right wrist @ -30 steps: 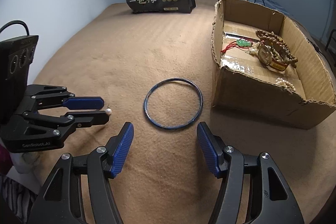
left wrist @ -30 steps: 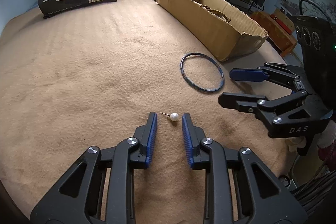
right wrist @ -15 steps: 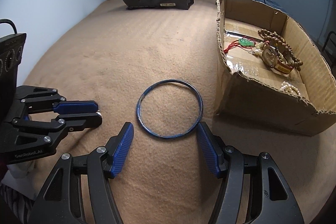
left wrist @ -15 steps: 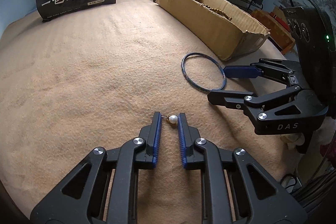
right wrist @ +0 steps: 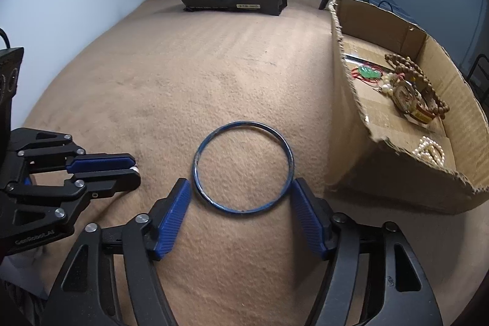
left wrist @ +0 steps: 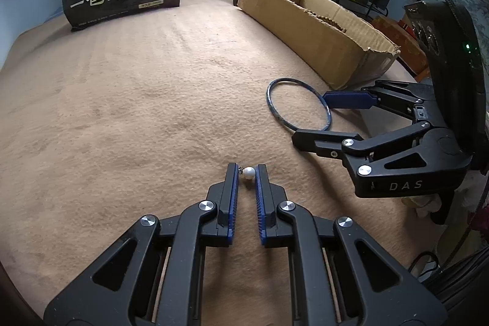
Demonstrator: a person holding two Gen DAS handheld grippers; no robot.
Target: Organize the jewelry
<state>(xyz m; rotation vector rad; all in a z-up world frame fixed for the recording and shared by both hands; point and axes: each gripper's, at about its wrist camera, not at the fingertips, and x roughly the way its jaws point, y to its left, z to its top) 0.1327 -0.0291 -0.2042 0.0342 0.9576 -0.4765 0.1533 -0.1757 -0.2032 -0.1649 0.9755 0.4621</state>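
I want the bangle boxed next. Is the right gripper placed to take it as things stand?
Probably yes: the right gripper, jaws opening, straddles the blue bangle on the blanket, nothing between.

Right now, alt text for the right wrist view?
The right gripper, its jaws opening, straddles a blue bangle lying flat on a tan blanket, pads not pressing it. At left, the left gripper is shut on a pearl earring; at right, a cardboard box holds beads, a watch and pearls.

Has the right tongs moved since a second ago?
Yes. The right tongs advanced toward the blue bangle, which now lies between the fingertips.
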